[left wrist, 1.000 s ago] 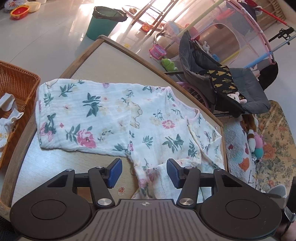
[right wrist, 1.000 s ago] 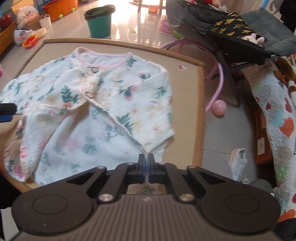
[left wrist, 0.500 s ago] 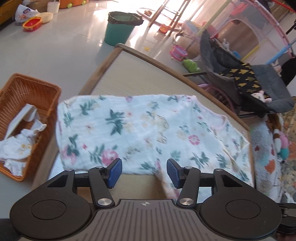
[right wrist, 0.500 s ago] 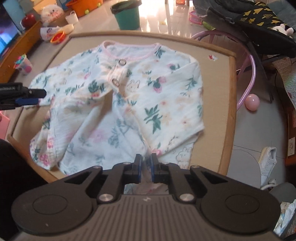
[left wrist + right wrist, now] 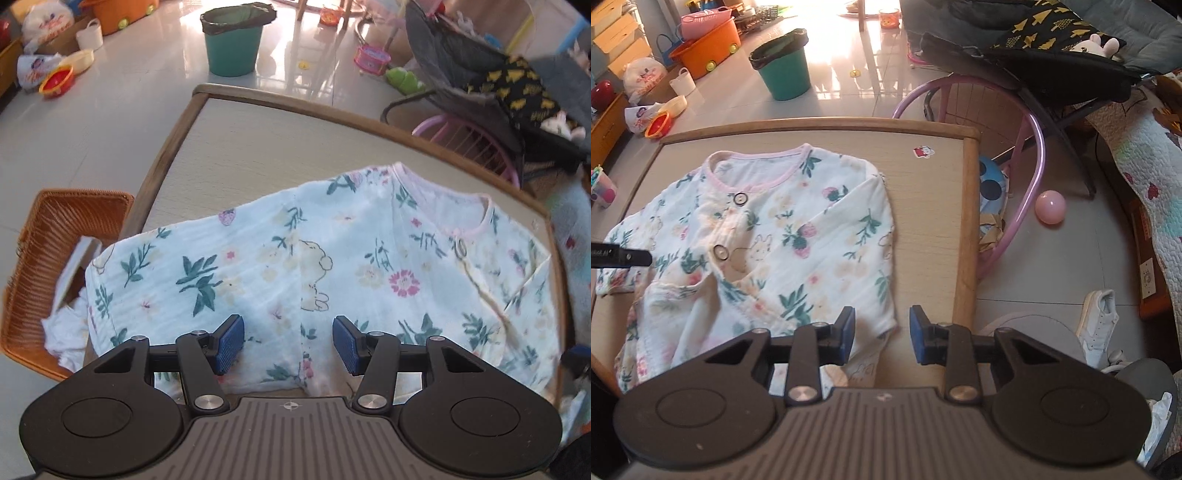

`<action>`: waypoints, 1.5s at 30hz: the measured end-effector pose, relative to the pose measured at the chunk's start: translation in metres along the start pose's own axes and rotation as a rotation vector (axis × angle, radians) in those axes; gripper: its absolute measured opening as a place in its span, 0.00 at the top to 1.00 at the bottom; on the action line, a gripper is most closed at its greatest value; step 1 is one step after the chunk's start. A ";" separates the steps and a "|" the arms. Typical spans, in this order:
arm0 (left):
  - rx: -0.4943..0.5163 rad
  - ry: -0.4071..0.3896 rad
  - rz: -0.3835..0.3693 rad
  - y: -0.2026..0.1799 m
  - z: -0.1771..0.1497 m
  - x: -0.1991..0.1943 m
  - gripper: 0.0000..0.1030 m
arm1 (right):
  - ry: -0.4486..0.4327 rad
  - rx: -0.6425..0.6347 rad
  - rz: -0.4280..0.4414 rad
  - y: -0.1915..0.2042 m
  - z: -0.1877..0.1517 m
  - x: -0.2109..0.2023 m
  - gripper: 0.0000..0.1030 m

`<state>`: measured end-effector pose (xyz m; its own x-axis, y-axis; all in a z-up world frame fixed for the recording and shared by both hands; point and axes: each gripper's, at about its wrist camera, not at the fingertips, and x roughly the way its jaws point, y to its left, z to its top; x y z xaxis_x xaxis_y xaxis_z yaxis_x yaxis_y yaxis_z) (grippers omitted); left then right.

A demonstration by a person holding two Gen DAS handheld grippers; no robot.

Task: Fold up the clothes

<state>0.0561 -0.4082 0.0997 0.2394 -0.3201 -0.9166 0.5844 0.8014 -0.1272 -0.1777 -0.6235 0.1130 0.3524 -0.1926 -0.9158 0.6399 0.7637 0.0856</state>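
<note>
A white floral baby garment (image 5: pixel 783 236) with a pink neckline and snap buttons lies spread on the wooden-rimmed table (image 5: pixel 964 229); it also shows in the left wrist view (image 5: pixel 332 266). Its right sleeve is folded in over the body. My left gripper (image 5: pixel 288 349) is open and empty, over the garment's left sleeve. My right gripper (image 5: pixel 882 334) is open and empty, just above the garment's lower right hem. The left gripper's tip shows at the left edge of the right wrist view (image 5: pixel 620 254).
A wicker basket (image 5: pixel 44 251) with white cloths stands left of the table. A green bin (image 5: pixel 783 66), a pink-framed baby chair (image 5: pixel 1027 147), a pink ball (image 5: pixel 1050 206), toys and a quilt lie on the floor around.
My right gripper opened and let go of the garment's hem, then drew back. My left gripper moved over the left sleeve, still open.
</note>
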 end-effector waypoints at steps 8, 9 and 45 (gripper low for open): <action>0.119 -0.020 0.070 -0.026 0.002 -0.007 0.89 | 0.011 0.046 0.016 -0.011 0.013 0.023 0.67; 0.121 -0.025 0.070 -0.025 0.003 -0.008 0.90 | 0.014 0.036 0.014 -0.009 0.014 0.026 0.67; 0.081 -0.118 0.020 0.032 0.036 0.002 0.80 | 0.002 -0.037 -0.097 -0.006 0.025 0.023 0.92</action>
<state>0.1033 -0.4013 0.1076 0.3384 -0.3653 -0.8672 0.6378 0.7666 -0.0741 -0.1566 -0.6478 0.1007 0.2890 -0.2656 -0.9197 0.6451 0.7639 -0.0179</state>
